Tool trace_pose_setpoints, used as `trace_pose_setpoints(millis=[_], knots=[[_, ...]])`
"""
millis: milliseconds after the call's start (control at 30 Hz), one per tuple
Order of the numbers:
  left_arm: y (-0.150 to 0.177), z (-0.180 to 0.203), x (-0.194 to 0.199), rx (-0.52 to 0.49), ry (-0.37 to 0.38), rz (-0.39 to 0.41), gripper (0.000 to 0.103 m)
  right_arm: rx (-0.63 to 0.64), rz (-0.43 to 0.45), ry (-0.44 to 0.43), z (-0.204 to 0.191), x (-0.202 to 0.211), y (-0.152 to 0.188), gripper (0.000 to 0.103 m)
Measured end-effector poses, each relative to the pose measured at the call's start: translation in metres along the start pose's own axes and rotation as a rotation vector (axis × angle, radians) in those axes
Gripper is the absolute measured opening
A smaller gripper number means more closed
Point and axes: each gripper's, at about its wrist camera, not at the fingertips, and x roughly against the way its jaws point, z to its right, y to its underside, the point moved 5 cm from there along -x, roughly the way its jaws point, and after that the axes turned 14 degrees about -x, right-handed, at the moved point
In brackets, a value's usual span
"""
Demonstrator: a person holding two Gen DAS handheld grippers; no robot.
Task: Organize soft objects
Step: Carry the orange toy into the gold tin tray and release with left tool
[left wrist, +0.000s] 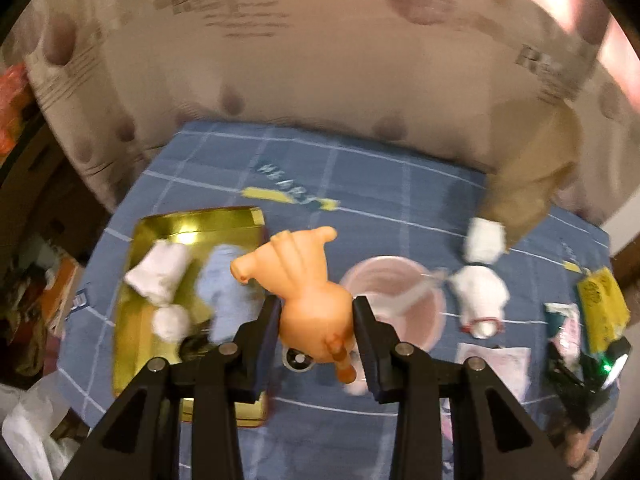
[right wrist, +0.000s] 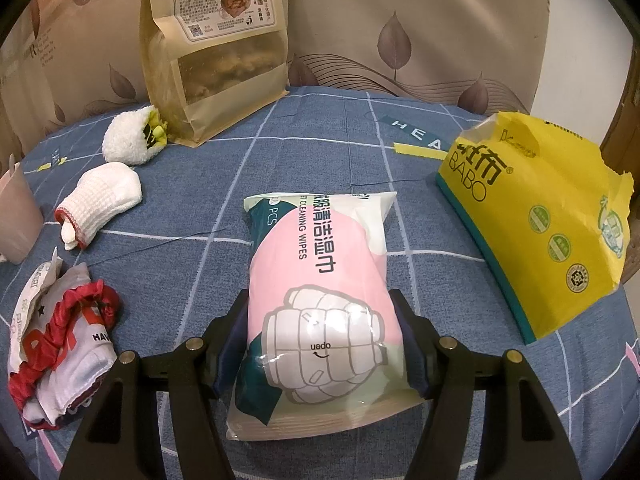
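Observation:
My left gripper (left wrist: 316, 316) is shut on an orange rubber pig toy (left wrist: 298, 276) and holds it above the blue checked cloth, beside a gold tin tray (left wrist: 132, 320). The tray holds a white sock (left wrist: 158, 272) and a pale blue cloth (left wrist: 224, 288). My right gripper (right wrist: 320, 344) is shut on a pink pack of wet wipes (right wrist: 320, 280) that lies on the cloth. A white sock with red trim (right wrist: 100, 196), a fluffy white sock (right wrist: 128, 140) and a red and white garment (right wrist: 60, 344) lie to its left.
A pink cup (left wrist: 396, 300) stands right of the pig, and shows at the left edge of the right wrist view (right wrist: 16, 220). A yellow tissue pack (right wrist: 540, 240) lies right of the wipes. A brown snack bag (right wrist: 216, 52) stands at the back against the curtain.

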Motion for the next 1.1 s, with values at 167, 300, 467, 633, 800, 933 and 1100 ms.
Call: trace_pose_setpoints(millis=[167, 300, 467, 633, 800, 933, 1100], knots=[[0.009, -0.043, -0.011, 0.052, -0.048, -0.028, 0.037, 0.002, 0.001, 0.002, 0.0, 0.0, 0.001, 0.064], [0.018, -0.071, -0.021, 0.09, -0.077, -0.054, 0.037, 0.002, 0.001, 0.002, -0.001, 0.0, 0.001, 0.064], [0.031, -0.093, -0.032, 0.12, -0.103, -0.087, 0.037, 0.006, 0.002, 0.005, 0.001, 0.0, 0.0, 0.064], [0.05, -0.111, -0.044, 0.139, -0.121, -0.128, 0.037, 0.009, 0.003, 0.008, 0.002, 0.0, 0.001, 0.064], [0.066, -0.119, -0.052, 0.148, -0.125, -0.157, 0.037, 0.011, 0.003, 0.009, 0.0, 0.0, 0.001, 0.064], [0.075, -0.124, -0.057, 0.145, -0.122, -0.171, 0.037, 0.011, 0.004, 0.009, -0.002, -0.001, 0.001, 0.064], [0.083, -0.125, -0.062, 0.123, -0.125, -0.177, 0.04, 0.016, 0.005, 0.014, 0.001, 0.0, 0.0, 0.064]])
